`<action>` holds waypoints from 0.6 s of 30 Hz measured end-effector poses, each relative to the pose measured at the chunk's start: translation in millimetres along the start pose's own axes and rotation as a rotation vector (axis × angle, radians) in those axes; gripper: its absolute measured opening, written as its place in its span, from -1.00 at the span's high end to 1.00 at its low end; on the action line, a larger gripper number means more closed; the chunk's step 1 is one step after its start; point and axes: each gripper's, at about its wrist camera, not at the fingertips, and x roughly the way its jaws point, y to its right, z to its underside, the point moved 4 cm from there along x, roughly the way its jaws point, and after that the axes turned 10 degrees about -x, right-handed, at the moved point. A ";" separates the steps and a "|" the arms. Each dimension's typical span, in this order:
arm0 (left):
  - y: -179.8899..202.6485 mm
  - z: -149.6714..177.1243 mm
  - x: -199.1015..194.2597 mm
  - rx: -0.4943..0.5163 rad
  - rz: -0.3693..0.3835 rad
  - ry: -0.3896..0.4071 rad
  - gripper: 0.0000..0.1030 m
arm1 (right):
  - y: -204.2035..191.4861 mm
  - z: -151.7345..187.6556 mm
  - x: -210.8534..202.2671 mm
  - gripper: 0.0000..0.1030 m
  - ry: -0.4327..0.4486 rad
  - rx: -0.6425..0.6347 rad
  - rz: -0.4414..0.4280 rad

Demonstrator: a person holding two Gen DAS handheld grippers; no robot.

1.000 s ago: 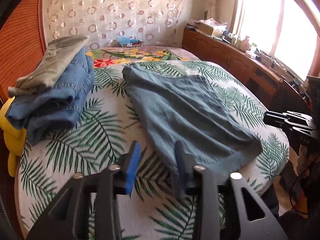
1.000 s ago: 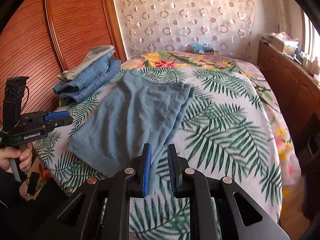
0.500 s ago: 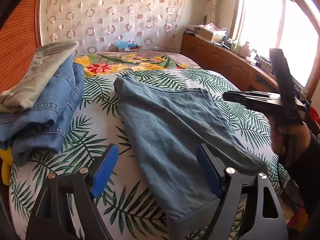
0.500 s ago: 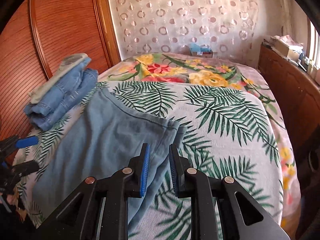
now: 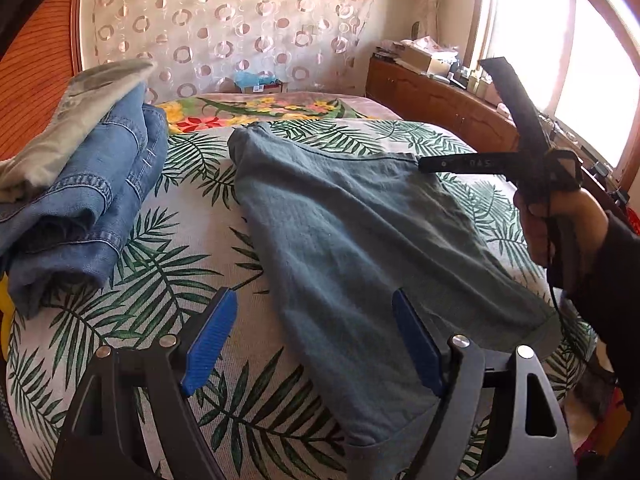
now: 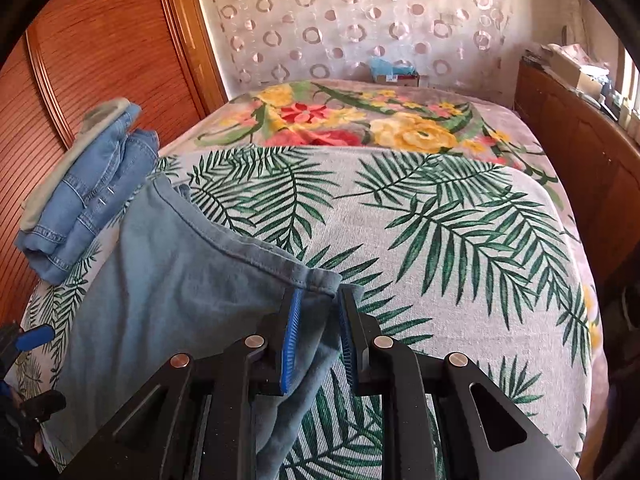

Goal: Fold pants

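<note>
Grey-blue pants [image 5: 352,240] lie folded lengthwise on the palm-leaf bed cover [image 5: 160,264]. My left gripper [image 5: 316,344] is open wide, just above the near end of the pants, jaws astride that end. My right gripper [image 6: 318,344] has its jaws a little apart around the hemmed far corner of the pants [image 6: 180,280]; I cannot tell whether the pads pinch the cloth. It also shows in the left wrist view [image 5: 420,165] at that corner.
A stack of folded blue jeans [image 5: 92,196] with a grey garment on top lies at the bed's left side, also in the right wrist view [image 6: 84,196]. A floral blanket [image 6: 360,120] covers the bed's far end. A wooden cabinet [image 5: 440,100] runs along the right.
My left gripper opened wide and moved in over the near end of the pants. My right gripper travelled forward to the far hemmed corner, which now sits between its jaws.
</note>
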 end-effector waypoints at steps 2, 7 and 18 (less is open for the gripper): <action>1.9 2.0 0.5 0.010 -0.001 0.003 -0.56 | 1.1 -0.2 5.7 0.62 -0.023 0.002 0.017; 3.3 8.9 6.5 0.031 -0.020 -0.008 -0.56 | -1.7 -5.8 5.1 0.94 -0.022 -0.016 0.001; -0.3 11.0 10.0 0.012 -0.028 -0.036 -0.56 | 6.4 -4.5 -0.5 0.88 -0.035 -0.027 0.117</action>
